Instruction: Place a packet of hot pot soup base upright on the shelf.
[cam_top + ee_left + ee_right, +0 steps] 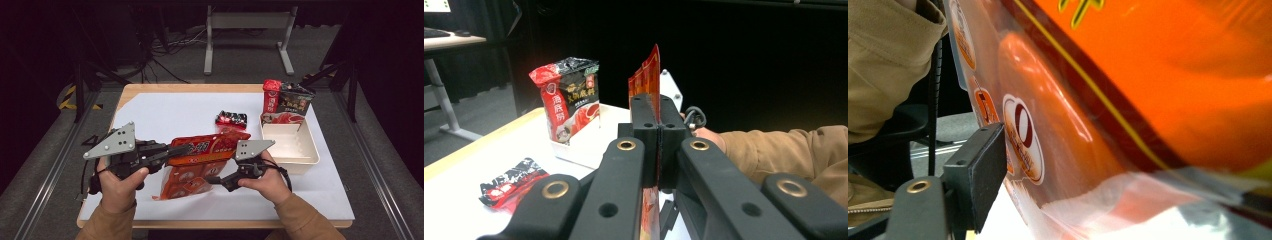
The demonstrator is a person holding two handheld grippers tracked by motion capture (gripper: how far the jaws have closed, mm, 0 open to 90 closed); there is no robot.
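Left hand-held gripper point(172, 152) clenched on orange bag's point(210, 147) left end; bag's long axis runs rightward. Right hand-held gripper point(212, 179) just below bag, apparently released.

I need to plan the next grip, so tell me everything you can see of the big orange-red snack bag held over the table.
The big orange-red snack bag is a glossy plastic-film pack with yellow lettering, round printed logos and a clear sealed edge. It hangs off the white table sheet, top edge roughly level. The left gripper is shut on its upper edge, film standing up between the pads. The right gripper sits against its lower part; one pad lies beside the film, and a grip there cannot be told.
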